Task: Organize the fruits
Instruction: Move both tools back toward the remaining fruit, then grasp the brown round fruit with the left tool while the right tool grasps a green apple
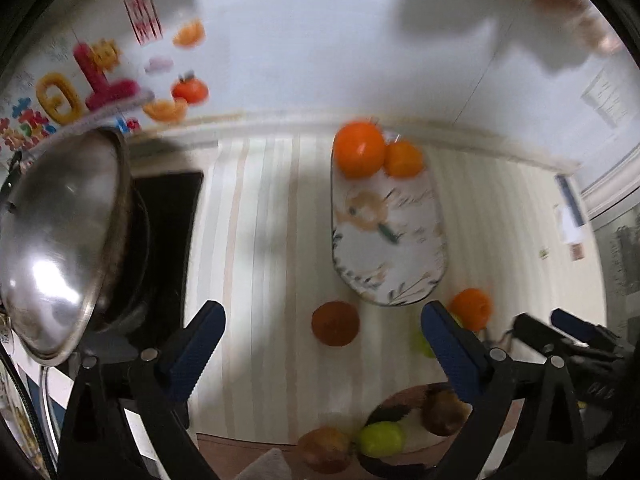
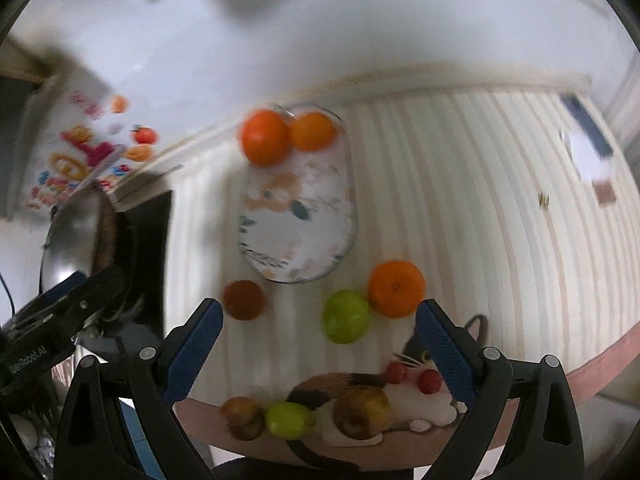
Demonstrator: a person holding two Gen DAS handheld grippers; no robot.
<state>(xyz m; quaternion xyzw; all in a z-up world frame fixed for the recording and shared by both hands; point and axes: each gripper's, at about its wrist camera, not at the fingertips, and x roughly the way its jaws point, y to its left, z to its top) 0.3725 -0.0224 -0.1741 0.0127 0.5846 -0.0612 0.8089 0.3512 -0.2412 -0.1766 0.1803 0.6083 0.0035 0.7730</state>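
**Both hand-held grippers empty over loose fruit**

Left wrist view: the left hand-held gripper (image 1: 322, 334) has its blue pads wide apart with nothing clamped. Between them, at about 12 o'clock from the jaws, a dark red-brown fruit (image 1: 335, 323) lies alone on the striped desk (image 1: 260, 240). Beyond it stands the oval floral tray (image 1: 390, 236), with two oranges (image 1: 359, 148) touching at its far end. A third orange (image 1: 471, 307) sits near the tray's near end at 2 o'clock. At 5 o'clock the cat-patterned plate (image 1: 404, 402) holds a green fruit and brown ones. To do this step well, I judge the jaws should centre over the red-brown fruit, descend straight and close gently so it cannot roll.

Right wrist view: the right hand-held gripper (image 2: 319, 334) is likewise spread and empty. A green fruit (image 2: 346, 316) touches the loose orange (image 2: 396, 289) at 12 to 1 o'clock; they are better taken one at a time, from the outer side.

Hard to make out: motion blur softens both views, so the kind of the red-brown fruit and of the brown ones on the plate is uncertain. The left jaw covers part of a green fruit and the plate's rim. The metal lid (image 1: 60, 240) at 9 o'clock hides what is beneath it.
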